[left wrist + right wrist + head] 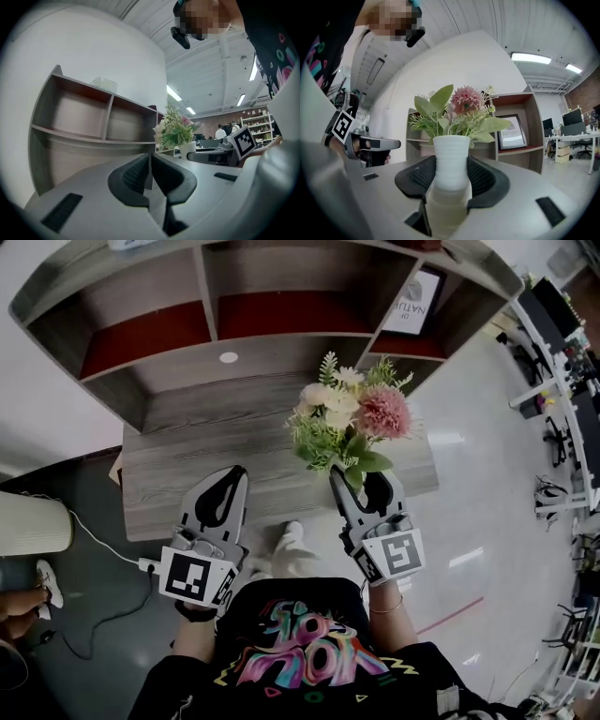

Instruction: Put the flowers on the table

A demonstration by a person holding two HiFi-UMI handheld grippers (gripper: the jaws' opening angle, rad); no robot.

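Even, cool indoor light comes from ceiling light strips [541, 57], which burn out to white in both gripper views. The pale floor [448, 440] carries soft glare patches in the head view, and shadows are faint. Both gripper views bend strongly and darken to a black ring at the edges. The vase [451, 161] blurs at its base, nearest the lens. The shelf [150, 338] recesses look dim.

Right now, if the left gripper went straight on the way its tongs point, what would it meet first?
Probably the shelf unit's wooden back panel, below its lower shelf. The left gripper, tongs shut and empty, aims there. The flowers stand to the right of that line. Depth is unclear.
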